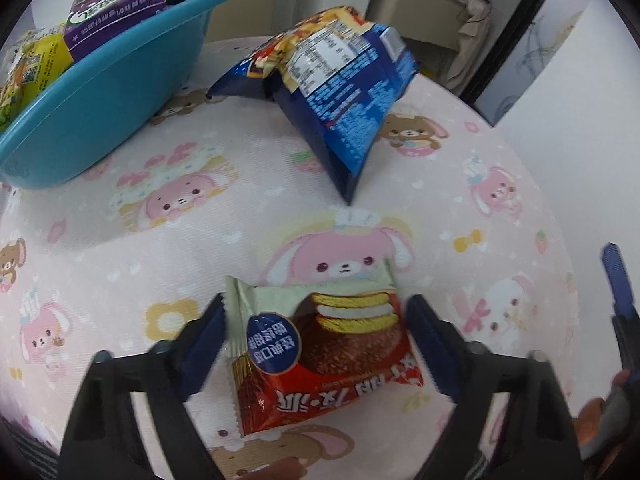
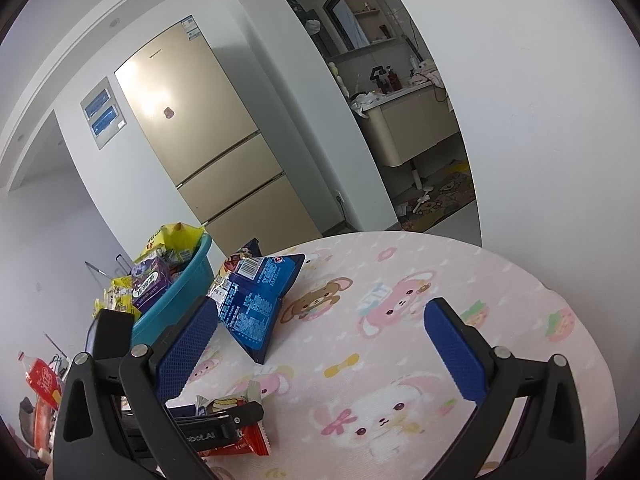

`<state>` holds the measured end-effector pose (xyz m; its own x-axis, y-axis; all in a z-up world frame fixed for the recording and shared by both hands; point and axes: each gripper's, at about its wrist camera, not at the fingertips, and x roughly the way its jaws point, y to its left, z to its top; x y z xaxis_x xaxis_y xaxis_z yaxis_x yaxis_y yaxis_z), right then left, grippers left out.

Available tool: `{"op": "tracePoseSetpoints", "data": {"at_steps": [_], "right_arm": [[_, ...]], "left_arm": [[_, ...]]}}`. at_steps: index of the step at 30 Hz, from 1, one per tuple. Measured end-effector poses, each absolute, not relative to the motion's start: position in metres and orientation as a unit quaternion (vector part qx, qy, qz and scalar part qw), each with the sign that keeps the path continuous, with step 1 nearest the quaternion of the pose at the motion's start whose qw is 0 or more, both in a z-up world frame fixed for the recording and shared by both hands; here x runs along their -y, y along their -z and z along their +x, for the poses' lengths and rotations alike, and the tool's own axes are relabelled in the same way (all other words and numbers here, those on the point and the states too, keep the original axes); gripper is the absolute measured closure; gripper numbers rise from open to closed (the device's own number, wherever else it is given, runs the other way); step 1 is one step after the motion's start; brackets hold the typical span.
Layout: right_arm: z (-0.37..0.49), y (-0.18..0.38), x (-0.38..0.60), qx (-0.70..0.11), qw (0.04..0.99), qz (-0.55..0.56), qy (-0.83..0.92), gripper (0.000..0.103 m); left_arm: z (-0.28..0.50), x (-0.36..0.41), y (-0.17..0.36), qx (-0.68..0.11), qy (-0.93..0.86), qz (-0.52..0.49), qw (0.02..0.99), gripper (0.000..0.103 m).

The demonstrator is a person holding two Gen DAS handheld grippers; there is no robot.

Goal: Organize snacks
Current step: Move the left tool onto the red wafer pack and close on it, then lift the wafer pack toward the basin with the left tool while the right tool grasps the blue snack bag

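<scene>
A red chocolate pie packet [image 1: 320,352] lies on the pink cartoon tablecloth [image 1: 120,248]. My left gripper [image 1: 316,344] is open, its blue pads on either side of the packet, close to its edges. The packet also shows in the right wrist view [image 2: 240,436], partly hidden behind the left gripper's finger. A blue snack bag [image 1: 344,92] stands tented beyond it, and also shows in the right wrist view [image 2: 256,304]. A teal tub [image 1: 100,100] at far left holds several snacks, among them a purple box [image 1: 116,12]. My right gripper [image 2: 320,352] is open and empty above the table.
The round table's far edge [image 2: 400,234] is near a white wall. A gold fridge [image 2: 200,132] stands behind the tub [image 2: 180,296]. A red packet [image 2: 42,384] shows at the left edge of the right wrist view.
</scene>
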<state>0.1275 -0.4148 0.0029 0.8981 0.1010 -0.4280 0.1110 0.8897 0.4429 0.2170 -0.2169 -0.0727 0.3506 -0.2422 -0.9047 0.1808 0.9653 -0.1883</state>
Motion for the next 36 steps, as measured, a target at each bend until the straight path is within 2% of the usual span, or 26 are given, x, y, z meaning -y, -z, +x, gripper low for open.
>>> {"op": "tracePoseSetpoints", "data": {"at_steps": [4, 7, 21, 28, 33, 36], "right_arm": [[0.129, -0.002, 0.412, -0.230, 0.946, 0.230, 0.001, 0.000], [0.129, -0.002, 0.410, -0.233, 0.946, 0.225, 0.000, 0.000], [0.132, -0.007, 0.396, -0.231, 0.946, 0.217, -0.066, 0.000], [0.208, -0.037, 0.343, -0.282, 0.937, 0.048, -0.199, 0.000], [0.279, -0.023, 0.298, -0.357, 0.896, -0.098, -0.247, 0.000], [0.307, -0.010, 0.279, -0.392, 0.872, -0.127, -0.265, 0.000]], "left_arm": [[0.213, 0.205, 0.064, -0.547, 0.148, -0.047, 0.823, 0.040], [0.208, 0.192, 0.056, -0.543, 0.164, -0.059, 0.822, 0.045], [0.179, 0.108, 0.003, -0.449, 0.208, -0.132, 0.859, 0.047], [0.167, 0.054, -0.028, -0.390, 0.192, -0.157, 0.887, 0.047], [0.162, 0.026, -0.053, -0.351, 0.186, -0.165, 0.903, 0.047], [0.161, 0.009, -0.064, -0.334, 0.175, -0.168, 0.911, 0.047]]}}
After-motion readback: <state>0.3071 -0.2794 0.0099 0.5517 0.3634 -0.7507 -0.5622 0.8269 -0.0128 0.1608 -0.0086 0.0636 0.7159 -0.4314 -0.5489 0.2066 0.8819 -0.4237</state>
